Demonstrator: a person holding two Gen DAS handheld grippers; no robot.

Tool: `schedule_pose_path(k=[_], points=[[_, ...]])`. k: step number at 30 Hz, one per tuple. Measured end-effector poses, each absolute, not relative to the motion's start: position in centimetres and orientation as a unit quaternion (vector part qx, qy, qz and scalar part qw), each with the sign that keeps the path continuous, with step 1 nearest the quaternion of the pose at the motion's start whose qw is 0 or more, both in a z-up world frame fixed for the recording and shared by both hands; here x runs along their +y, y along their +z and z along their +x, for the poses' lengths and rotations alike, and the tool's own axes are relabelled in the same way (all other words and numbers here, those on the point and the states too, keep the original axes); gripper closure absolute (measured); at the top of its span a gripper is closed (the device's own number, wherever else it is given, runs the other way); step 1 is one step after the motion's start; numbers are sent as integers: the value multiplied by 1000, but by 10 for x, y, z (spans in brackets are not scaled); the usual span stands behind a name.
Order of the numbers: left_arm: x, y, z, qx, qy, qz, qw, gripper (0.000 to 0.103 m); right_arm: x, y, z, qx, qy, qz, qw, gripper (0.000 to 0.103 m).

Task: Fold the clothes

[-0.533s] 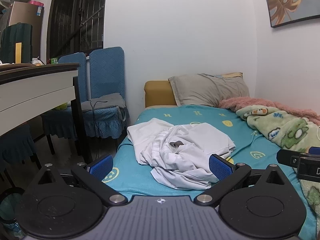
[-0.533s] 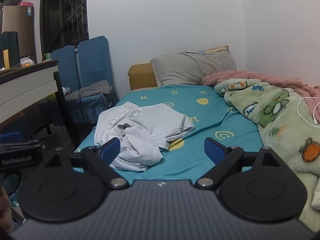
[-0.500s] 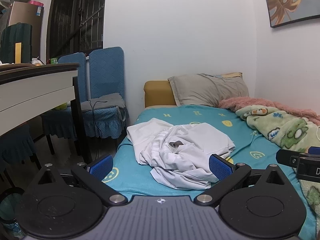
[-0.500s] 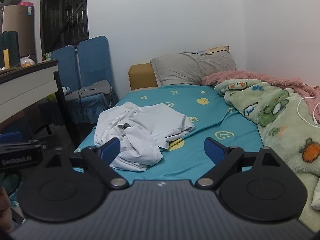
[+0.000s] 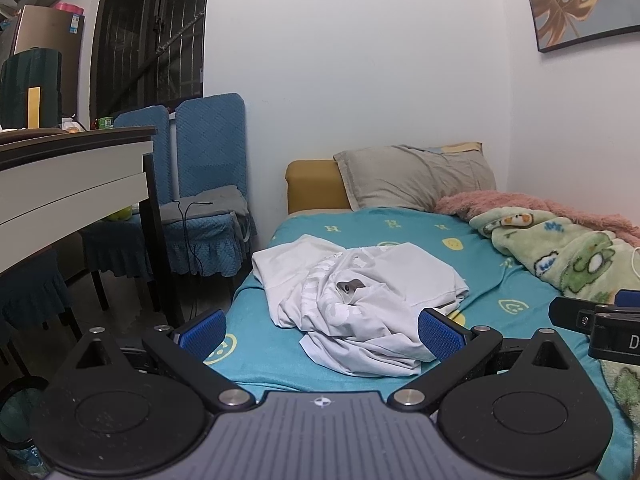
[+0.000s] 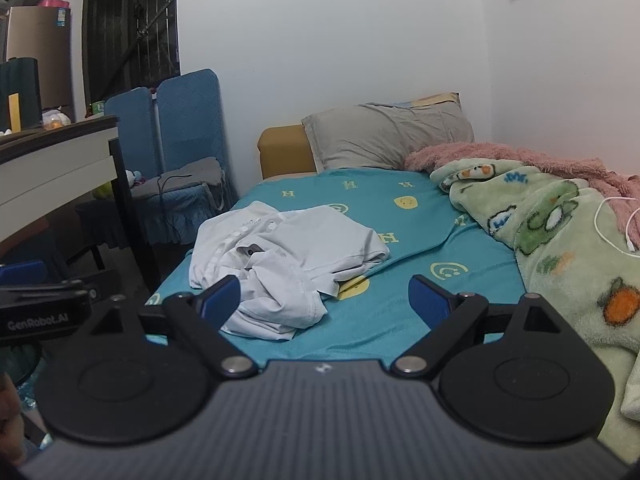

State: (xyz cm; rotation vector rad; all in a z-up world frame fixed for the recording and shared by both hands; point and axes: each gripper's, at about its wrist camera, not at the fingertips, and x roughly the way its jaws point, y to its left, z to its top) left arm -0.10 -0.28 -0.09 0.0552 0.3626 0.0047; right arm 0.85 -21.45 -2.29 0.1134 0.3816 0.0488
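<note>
A crumpled white garment (image 5: pixel 360 296) (image 6: pixel 288 256) lies in a heap on the teal bed sheet (image 5: pixel 400 236) (image 6: pixel 400 280), near the bed's left edge. My left gripper (image 5: pixel 320 334) hovers short of the heap, its blue pads wide apart and nothing between them. In the right wrist view my right gripper (image 6: pixel 326 300) also stands open and empty, back from the garment's near edge. Each view catches the other gripper at its side edge.
A grey pillow (image 5: pixel 416 178) and yellow headboard cushion (image 5: pixel 316 186) sit at the bed's far end. A green cartoon blanket (image 6: pixel 560 248) and pink blanket (image 6: pixel 520 160) cover the right side. A white desk (image 5: pixel 72 184) and blue chairs (image 5: pixel 200 200) stand left.
</note>
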Motion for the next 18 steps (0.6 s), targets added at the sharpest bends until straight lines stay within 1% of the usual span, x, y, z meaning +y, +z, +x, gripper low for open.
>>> schedule_pose_path(k=[14, 18], points=[[-1, -2, 0, 186, 2, 25, 982, 0, -216, -25, 9, 191, 20, 53, 980, 11], [1, -4, 2, 190, 0, 20, 982, 0, -220, -27, 13, 196, 20, 68, 978, 11]])
